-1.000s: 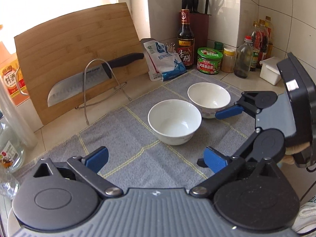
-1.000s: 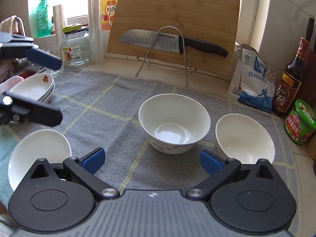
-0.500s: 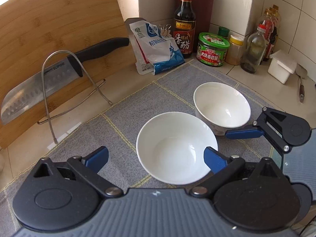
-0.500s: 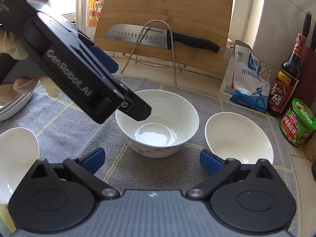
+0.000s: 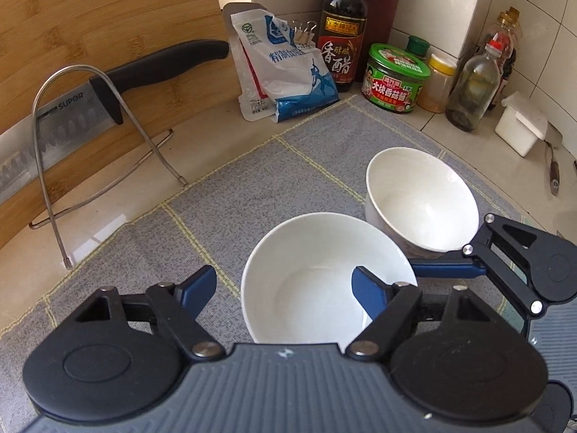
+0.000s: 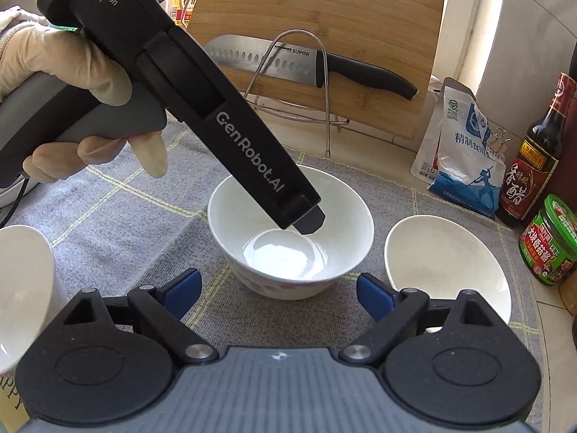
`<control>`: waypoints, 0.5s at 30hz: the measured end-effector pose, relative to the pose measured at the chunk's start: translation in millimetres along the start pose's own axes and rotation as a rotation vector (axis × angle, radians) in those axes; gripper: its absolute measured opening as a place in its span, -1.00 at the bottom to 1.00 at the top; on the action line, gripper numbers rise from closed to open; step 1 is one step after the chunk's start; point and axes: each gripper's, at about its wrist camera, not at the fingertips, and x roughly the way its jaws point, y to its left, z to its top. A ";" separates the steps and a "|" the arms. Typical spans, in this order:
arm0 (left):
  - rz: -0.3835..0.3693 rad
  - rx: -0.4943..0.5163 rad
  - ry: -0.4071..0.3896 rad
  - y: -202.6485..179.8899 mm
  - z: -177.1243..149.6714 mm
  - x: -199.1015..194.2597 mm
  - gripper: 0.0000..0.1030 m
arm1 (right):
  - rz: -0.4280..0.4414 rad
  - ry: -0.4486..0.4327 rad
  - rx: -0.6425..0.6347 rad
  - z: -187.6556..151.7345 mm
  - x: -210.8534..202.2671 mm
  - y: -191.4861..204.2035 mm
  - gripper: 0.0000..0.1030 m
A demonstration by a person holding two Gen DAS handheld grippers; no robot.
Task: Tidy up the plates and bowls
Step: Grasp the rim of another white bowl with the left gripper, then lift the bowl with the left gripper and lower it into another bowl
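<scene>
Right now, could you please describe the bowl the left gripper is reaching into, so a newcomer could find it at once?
Start at the grey cloth in front of the wooden cutting board. Three white bowls sit on it; take the middle bowl. It alone has a faint flower pattern low on its outside, and the left gripper straddles its rim, one finger inside, jaws closing.

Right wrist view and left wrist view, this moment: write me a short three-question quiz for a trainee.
1. True or false: the knife rests in the wire rack before the cutting board.
2. What stands next to the green-lidded jar? A) dark vinegar bottle B) kettle C) mug
3. What does the centre bowl stand on?
Key: 1 true; 2 A; 3 the grey mat.
</scene>
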 end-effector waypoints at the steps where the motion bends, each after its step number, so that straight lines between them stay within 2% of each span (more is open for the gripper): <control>1: -0.004 0.005 0.004 -0.8 -0.1 1.3 0.48 | -0.004 0.002 -0.006 0.6 1.6 -0.7 0.80; 9: -0.037 0.019 0.024 -3.4 3.2 8.0 0.30 | -0.009 -0.002 -0.026 3.0 4.7 -2.1 0.69; 15: -0.048 0.023 0.037 -2.7 5.0 11.6 0.27 | -0.006 -0.006 -0.020 3.9 5.4 -4.9 0.64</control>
